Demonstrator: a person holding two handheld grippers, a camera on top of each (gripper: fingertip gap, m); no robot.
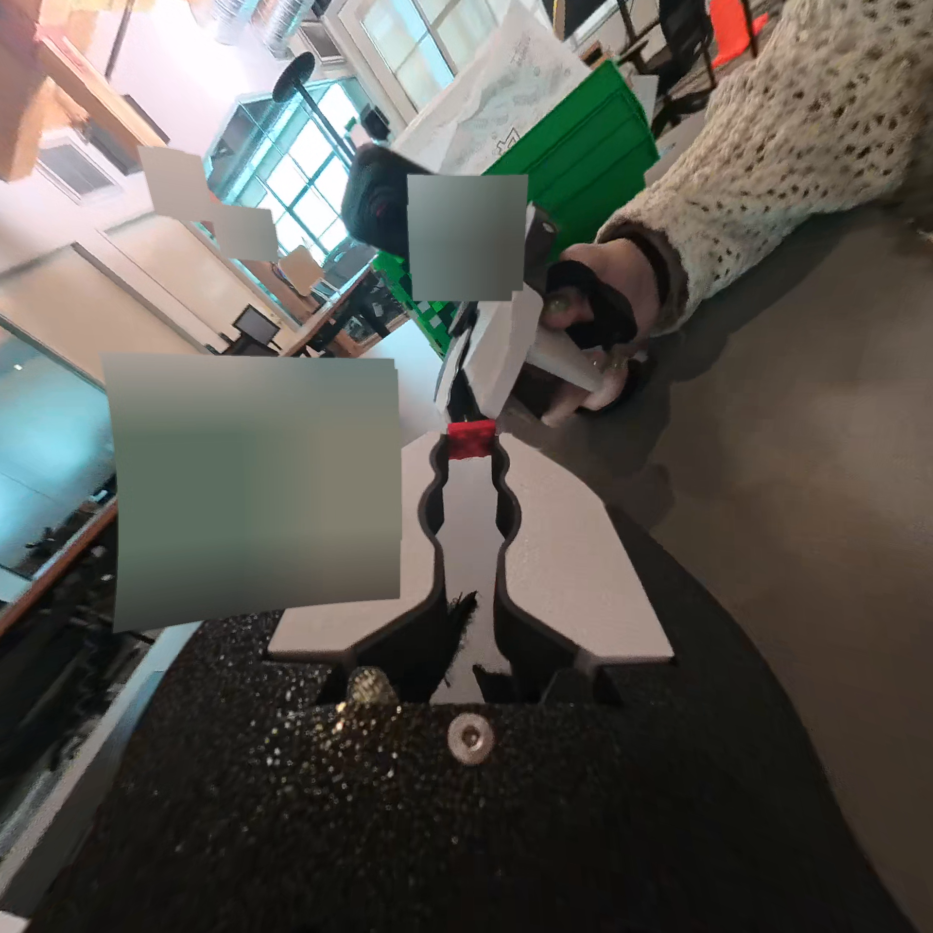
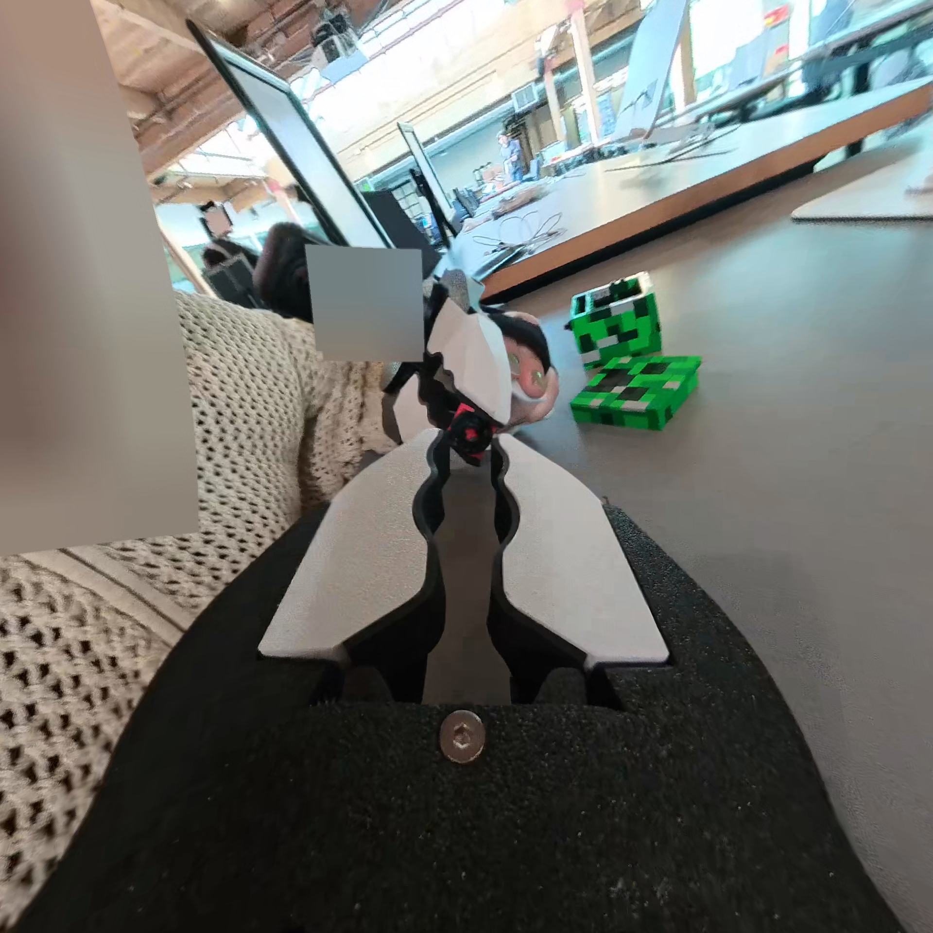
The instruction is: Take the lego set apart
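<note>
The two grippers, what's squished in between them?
A small red and black lego piece. In the right wrist view the right gripper pinches it from one end, and the left gripper pinches it from the other. The left wrist view shows its red side.

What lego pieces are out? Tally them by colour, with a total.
Green: 2, the open box and the flat slab.
Red-and-black: 1, the small piece pinched by the left gripper and the right gripper.
Total: 3.

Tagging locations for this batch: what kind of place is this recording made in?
Probably an open-plan workshop or lab office. Long desks run down a big hall under exposed wooden beams, a monitor sits on one, and a green crate stands near large windows.
</note>
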